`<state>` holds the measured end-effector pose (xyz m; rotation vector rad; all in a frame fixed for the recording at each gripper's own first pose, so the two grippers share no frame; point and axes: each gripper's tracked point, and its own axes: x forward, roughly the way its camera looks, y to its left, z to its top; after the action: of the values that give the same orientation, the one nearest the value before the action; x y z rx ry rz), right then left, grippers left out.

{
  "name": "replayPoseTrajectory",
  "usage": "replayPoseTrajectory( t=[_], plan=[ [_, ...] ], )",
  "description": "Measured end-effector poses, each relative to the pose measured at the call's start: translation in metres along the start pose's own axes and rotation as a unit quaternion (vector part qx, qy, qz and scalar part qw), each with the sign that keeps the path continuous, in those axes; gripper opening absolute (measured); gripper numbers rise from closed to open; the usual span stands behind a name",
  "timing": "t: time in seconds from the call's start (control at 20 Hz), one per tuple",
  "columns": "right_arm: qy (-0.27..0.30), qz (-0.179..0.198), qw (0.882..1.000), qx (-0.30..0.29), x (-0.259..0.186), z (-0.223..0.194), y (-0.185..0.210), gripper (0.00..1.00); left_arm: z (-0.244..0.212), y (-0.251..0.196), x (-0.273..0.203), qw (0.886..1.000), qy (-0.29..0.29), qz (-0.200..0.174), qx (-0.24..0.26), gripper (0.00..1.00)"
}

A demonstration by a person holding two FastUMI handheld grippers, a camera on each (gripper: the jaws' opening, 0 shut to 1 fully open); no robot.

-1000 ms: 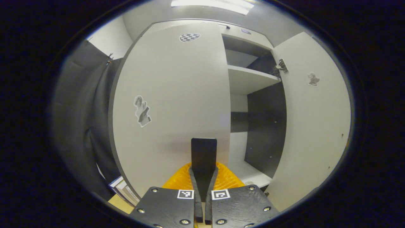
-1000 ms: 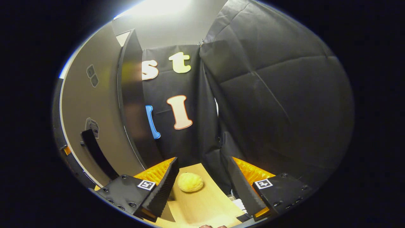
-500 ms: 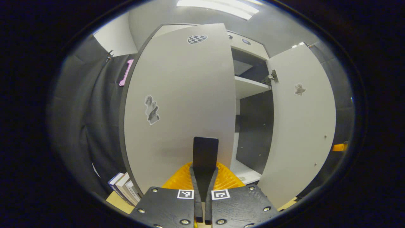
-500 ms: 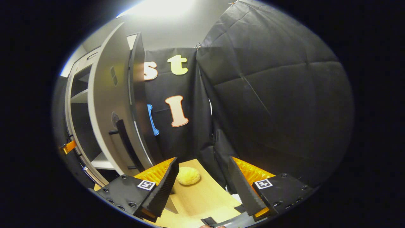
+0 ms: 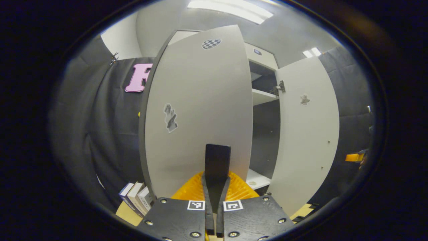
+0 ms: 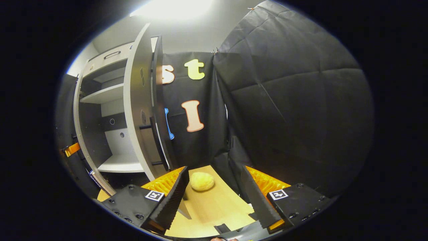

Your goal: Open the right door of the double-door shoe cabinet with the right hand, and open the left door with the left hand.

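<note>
Both doors of the shoe cabinet stand open. In the left gripper view, the left door fills the middle, swung out toward the camera, with a small sticker on its face and a checkered mark near its top. The left claw has its two fingers pressed together on the dark handle of this door; the handle rises as a flat upright bar from between the fingers. To the right of the left door, the cabinet inside is visible with a pale shelf high up and a lower shelf near the bottom. The right door is opened wide, its inner face turned to the camera, with a metal hinge at its upper edge. Some books stand at the lower left, beside the left door.

In the right gripper view, the right claw is held with its fingers wide apart and nothing is between them. It is away from the right door, which is seen edge-on at the left with its dark bar handle. The cabinet shelves are visible behind this door. On the wooden worktop, a round yellow object lies just beyond the claw, near the left finger but not touching it.
</note>
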<state>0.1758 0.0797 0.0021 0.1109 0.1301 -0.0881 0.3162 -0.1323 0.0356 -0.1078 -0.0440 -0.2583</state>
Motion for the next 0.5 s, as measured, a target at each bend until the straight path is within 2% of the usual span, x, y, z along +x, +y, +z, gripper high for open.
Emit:
replayPoseTrajectory(
  t=[0.1, 0.15, 0.2, 0.3, 0.35, 0.45, 0.5],
  plan=[
    [0.009, 0.006, 1.0, 0.005, -0.0025, -0.0033, 0.004, 1.0, -0.0006, 0.0024, -0.0024, 1.0, 0.001, 0.005, 0.005, 0.05],
    [0.013, 0.005, 1.0, 0.004, -0.0036, -0.0045, 0.0036, 0.92, -0.001, 0.0058, -0.002, 1.0, 0.0, 0.008, 0.006, 0.06],
    [0.017, 0.002, 1.0, 0.0, -0.0045, -0.0066, 0.0009, 1.0, -0.0004, 0.0064, -0.0009, 1.0, -0.001, 0.01, 0.005, 0.05],
    [0.023, -0.002, 1.0, -0.005, -0.0061, -0.0083, -0.0012, 0.98, 0.0014, 0.0045, 0.0011, 1.0, -0.003, 0.012, -0.012, 0.05],
    [0.026, 0.0, 1.0, -0.003, -0.0055, -0.0087, 0.0004, 0.92, 0.003, 0.001, 0.003, 1.0, -0.001, 0.013, -0.023, 0.05],
    [0.032, 0.009, 0.999, 0.003, -0.0079, -0.0102, 0.0064, 0.92, 0.0028, 0.0003, -0.0023, 1.0, 0.001, 0.018, -0.012, 0.05],
    [0.029, 0.012, 0.999, 0.004, -0.0099, -0.0088, 0.0078, 0.98, 0.0035, 0.0018, -0.0024, 1.0, -0.001, 0.02, -0.002, 0.05]
  ],
)
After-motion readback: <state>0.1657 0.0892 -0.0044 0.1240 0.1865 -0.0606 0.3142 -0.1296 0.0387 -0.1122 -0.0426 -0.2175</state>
